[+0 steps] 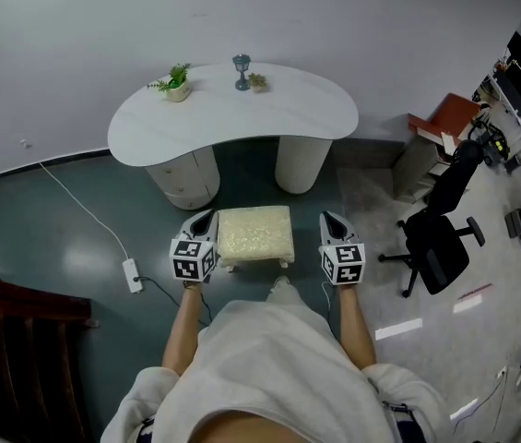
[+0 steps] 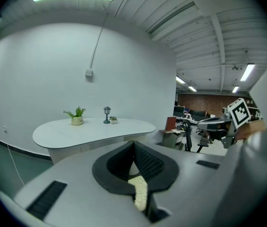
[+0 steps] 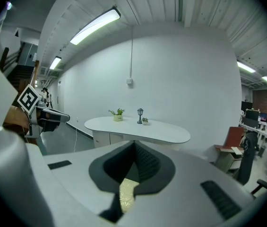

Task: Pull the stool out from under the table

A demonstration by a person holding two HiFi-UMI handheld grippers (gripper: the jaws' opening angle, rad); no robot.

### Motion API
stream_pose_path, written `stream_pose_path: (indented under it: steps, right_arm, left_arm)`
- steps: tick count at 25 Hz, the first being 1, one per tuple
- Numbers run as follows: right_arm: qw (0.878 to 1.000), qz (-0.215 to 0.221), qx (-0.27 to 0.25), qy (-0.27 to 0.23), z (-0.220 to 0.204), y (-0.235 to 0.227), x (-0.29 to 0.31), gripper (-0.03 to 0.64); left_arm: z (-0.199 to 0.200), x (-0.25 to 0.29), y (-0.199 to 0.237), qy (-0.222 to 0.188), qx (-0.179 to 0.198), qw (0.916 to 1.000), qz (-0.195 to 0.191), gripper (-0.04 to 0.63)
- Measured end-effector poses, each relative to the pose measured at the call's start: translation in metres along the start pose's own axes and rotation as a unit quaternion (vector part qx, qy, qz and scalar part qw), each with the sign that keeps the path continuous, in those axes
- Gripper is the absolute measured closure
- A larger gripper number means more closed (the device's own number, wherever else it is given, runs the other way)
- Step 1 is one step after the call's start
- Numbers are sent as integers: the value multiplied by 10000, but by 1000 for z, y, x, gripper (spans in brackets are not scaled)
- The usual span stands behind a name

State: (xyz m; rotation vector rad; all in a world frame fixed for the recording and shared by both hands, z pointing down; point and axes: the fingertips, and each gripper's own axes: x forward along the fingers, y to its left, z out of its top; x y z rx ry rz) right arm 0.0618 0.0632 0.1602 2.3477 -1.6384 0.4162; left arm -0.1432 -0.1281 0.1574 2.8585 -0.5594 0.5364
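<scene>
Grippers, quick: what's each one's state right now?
Left gripper: jaws closed, holding nothing.
Right gripper: jaws closed, holding nothing.

A cream-cushioned stool point(image 1: 255, 233) stands on the floor just in front of the white table point(image 1: 306, 109), clear of its edge. The left tongs point(image 1: 207, 216) and right tongs point(image 1: 328, 218), both closed, flank the stool. A potted plant point(image 1: 176, 83) and a small lantern point(image 1: 242, 71) sit on the table. A black office chair point(image 1: 440, 238) stands at the right.

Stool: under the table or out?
Out. Head view shows the stool clear of the table front edge, floor visible between them.
</scene>
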Motion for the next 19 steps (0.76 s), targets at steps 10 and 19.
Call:
stream_pose_path:
  steps: [10, 19]
  right_arm:
    - [10000, -67, 16, -19, -2, -5, -4, 621]
    - [9999, -93, 3, 45, -2, -8, -3, 621]
  left_arm:
    - [3, 5, -8, -7, 74, 9999, -117, 584]
    - [8, 9, -8, -22, 70, 9998, -177, 584]
